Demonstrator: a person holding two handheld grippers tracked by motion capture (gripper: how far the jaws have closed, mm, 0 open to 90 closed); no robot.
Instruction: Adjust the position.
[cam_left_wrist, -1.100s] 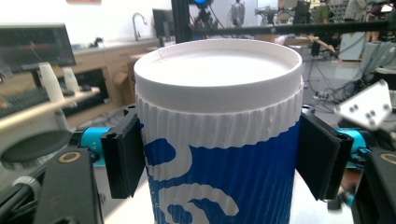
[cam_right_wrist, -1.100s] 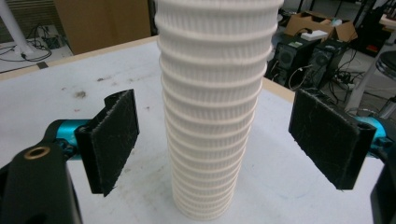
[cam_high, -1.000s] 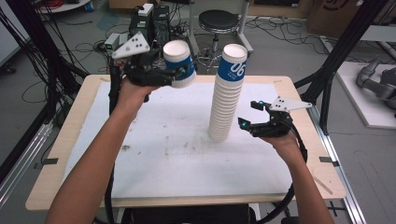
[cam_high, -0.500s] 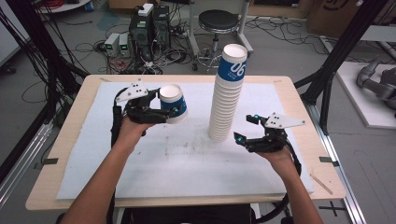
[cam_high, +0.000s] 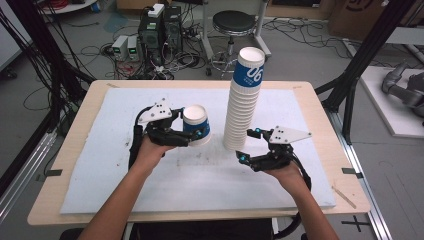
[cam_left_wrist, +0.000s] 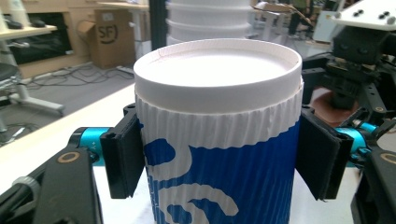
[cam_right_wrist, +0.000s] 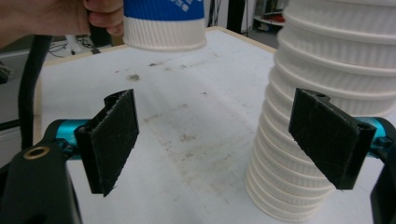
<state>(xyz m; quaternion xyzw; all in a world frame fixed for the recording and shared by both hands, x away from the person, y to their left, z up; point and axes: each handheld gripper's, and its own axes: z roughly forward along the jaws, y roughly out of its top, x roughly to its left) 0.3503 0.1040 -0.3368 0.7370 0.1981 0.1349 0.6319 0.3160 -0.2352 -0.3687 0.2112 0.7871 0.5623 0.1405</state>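
Note:
A blue-and-white ribbed paper cup (cam_high: 196, 124) (cam_left_wrist: 217, 140) is held upside down, base up, just above the white mat. My left gripper (cam_high: 198, 134) (cam_left_wrist: 219, 158) is shut on it, one pad on each side of its blue wall. To its right a tall stack of upside-down paper cups (cam_high: 242, 105) (cam_right_wrist: 322, 93) stands on the mat. My right gripper (cam_high: 248, 145) (cam_right_wrist: 219, 140) is open and empty, low by the front of the stack's base. In the right gripper view, the held cup (cam_right_wrist: 163, 23) hangs at the top left, clear of the mat.
The white mat (cam_high: 200, 185) is stained and covers most of the wooden table (cam_high: 320, 100). Behind the table stand a stool (cam_high: 232, 22) and computer boxes (cam_high: 157, 27) among cables. Black frame posts (cam_high: 365, 60) rise at the right.
My left gripper has come down with the cup from head height to just above the mat. My right gripper has drawn back a little toward the table's near side and sunk.

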